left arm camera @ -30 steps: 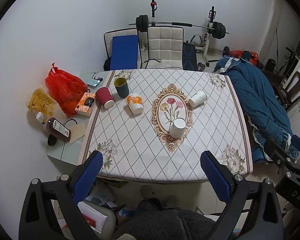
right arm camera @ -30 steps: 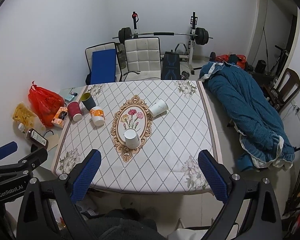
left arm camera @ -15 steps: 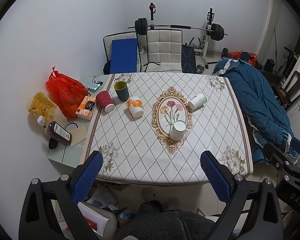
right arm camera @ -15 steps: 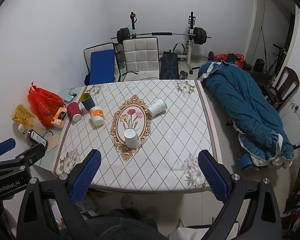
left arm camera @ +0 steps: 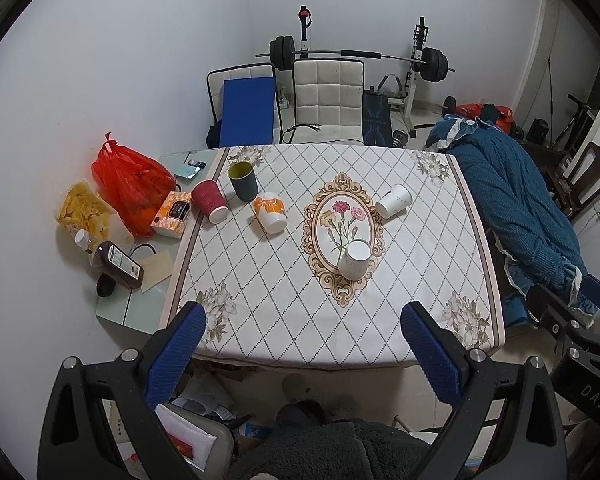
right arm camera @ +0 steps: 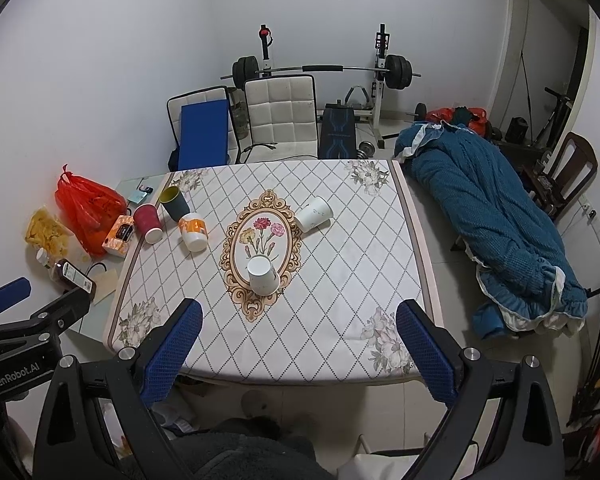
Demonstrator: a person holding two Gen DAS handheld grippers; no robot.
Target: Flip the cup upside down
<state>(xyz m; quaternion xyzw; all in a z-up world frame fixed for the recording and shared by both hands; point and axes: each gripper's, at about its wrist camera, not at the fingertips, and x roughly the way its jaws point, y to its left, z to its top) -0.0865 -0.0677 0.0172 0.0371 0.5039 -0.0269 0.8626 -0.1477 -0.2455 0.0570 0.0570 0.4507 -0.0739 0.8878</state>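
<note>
Several cups stand on the patterned table (left arm camera: 420, 320). A white paper cup (left arm camera: 355, 259) stands upside down on the flower medallion; it also shows in the right wrist view (right arm camera: 262, 275). Another white cup (left arm camera: 394, 201) (right arm camera: 314, 213) lies on its side at the far right. An orange-and-white cup (left arm camera: 271, 214) (right arm camera: 193, 231) and a red cup (left arm camera: 209, 201) (right arm camera: 148, 223) stand upside down at the far left. A dark green cup (left arm camera: 243, 181) (right arm camera: 174, 202) stands upright. My left gripper (left arm camera: 302, 332) and right gripper (right arm camera: 298, 328) are open and empty, held back before the near table edge.
A red bag (left arm camera: 130, 184), a snack bag (left arm camera: 86, 212), an orange box (left arm camera: 172, 214) and a sauce bottle (left arm camera: 116, 264) sit on the glass side at the left. Two chairs (left arm camera: 326, 100) and a barbell rack (left arm camera: 360, 56) stand behind. A blue quilt (left arm camera: 516, 208) lies at the right.
Both grippers have drawn back and up from the table, so it looks smaller and farther. The cups have not moved.
</note>
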